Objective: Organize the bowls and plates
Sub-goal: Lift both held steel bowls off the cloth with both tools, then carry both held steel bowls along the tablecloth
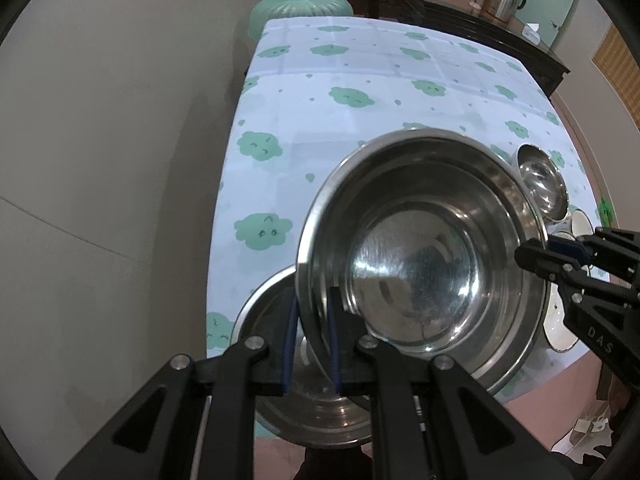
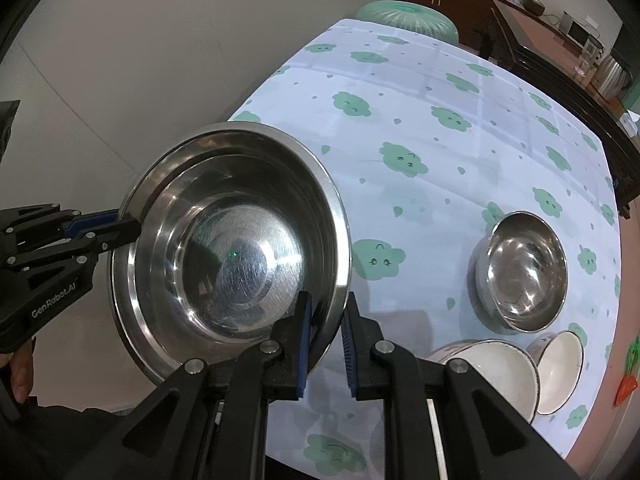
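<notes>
Both grippers pinch one large steel bowl by opposite rims, held above the table.

Left wrist view: left gripper (image 1: 312,312) nearly closed, pads clamping the large steel bowl's (image 1: 424,256) near rim; right gripper (image 1: 538,254) bites the far rim, likely sharing the weight to keep it level. Below it sits a steel basin (image 1: 320,412) at the table edge, probably the nesting target. Right wrist view: right gripper (image 2: 326,316) clamped on the rim; small steel bowl (image 2: 524,272) and two white ceramic bowls (image 2: 500,368) rest on the cloud-print tablecloth (image 2: 440,160).
</notes>
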Available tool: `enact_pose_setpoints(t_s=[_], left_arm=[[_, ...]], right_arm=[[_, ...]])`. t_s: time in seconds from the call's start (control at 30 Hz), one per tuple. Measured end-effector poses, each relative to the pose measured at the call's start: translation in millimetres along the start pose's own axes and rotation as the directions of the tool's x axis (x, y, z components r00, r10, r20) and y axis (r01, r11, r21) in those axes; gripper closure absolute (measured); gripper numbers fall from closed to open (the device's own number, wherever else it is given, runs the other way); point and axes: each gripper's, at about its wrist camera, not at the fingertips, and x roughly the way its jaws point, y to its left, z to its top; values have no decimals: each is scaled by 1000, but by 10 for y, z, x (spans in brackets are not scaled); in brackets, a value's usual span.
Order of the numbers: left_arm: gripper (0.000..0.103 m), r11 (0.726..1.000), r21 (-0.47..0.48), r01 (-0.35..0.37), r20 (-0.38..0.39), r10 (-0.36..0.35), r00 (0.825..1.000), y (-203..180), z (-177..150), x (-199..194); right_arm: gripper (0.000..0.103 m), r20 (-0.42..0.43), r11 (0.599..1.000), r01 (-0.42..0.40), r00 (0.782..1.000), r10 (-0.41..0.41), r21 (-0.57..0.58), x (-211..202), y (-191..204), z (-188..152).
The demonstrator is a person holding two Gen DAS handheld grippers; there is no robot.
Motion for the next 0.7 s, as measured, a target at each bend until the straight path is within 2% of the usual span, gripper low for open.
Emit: enact_pose_setpoints(t_s=[0.7], left_arm=[[92, 997, -67, -22, -17, 21, 1000, 302, -256, -36]], right_arm=[[87, -21, 997, -30, 999, 28, -69, 53, 378, -13]])
